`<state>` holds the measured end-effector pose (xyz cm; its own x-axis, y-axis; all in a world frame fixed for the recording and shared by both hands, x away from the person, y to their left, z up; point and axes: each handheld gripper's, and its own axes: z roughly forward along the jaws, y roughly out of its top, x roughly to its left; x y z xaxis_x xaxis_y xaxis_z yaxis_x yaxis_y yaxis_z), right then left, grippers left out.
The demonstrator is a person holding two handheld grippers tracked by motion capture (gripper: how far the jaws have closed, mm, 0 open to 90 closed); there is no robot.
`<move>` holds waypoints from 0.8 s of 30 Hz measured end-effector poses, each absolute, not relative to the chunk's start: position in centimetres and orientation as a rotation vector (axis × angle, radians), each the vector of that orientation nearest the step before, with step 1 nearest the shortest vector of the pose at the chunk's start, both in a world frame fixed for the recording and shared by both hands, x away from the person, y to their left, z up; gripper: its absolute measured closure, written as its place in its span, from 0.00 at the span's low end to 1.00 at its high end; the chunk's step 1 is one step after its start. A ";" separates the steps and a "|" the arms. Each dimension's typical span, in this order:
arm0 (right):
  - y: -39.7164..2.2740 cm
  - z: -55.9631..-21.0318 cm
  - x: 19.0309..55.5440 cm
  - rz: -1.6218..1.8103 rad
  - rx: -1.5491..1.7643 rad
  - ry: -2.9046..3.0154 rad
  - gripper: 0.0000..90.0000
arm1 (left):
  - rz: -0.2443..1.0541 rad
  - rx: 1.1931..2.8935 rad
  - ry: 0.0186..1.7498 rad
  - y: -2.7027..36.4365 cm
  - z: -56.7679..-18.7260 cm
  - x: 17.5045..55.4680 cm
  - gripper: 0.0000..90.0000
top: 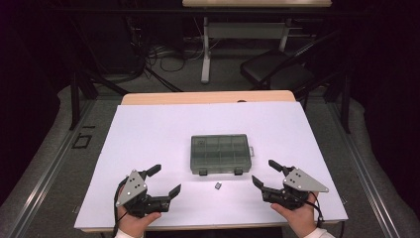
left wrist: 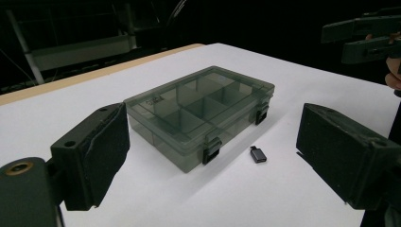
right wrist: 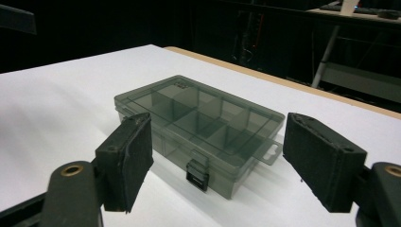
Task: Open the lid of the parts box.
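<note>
Adapter [left wrist: 258,154], tiny, maybe USB; box [top: 221,153] shut.

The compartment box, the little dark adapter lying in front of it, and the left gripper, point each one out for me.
compartment box [top: 220,153], high view, middle of its closed clear lid.
small dark adapter [left wrist: 258,154], left gripper view, its top face.
left gripper [top: 165,180], high view, midway between its open jaw tips.
</note>
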<state>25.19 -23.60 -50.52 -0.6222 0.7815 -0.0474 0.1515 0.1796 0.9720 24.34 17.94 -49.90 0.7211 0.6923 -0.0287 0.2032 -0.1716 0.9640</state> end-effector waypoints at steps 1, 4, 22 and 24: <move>-23.7 -50.5 25.1 1.475 0.882 1.897 0.27 | 0.504 1.725 0.717 17.8 -49.9 24.4 0.12; -24.0 -50.3 25.0 1.474 0.902 1.894 0.27 | 0.499 1.744 0.717 17.5 -50.0 24.5 0.12; -24.2 -49.4 25.3 1.479 0.938 1.902 0.51 | 0.455 1.792 0.772 16.0 -49.3 25.6 0.34; -23.9 -49.3 25.4 1.473 0.932 1.914 0.52 | 0.439 1.788 0.778 15.7 -49.1 25.8 0.39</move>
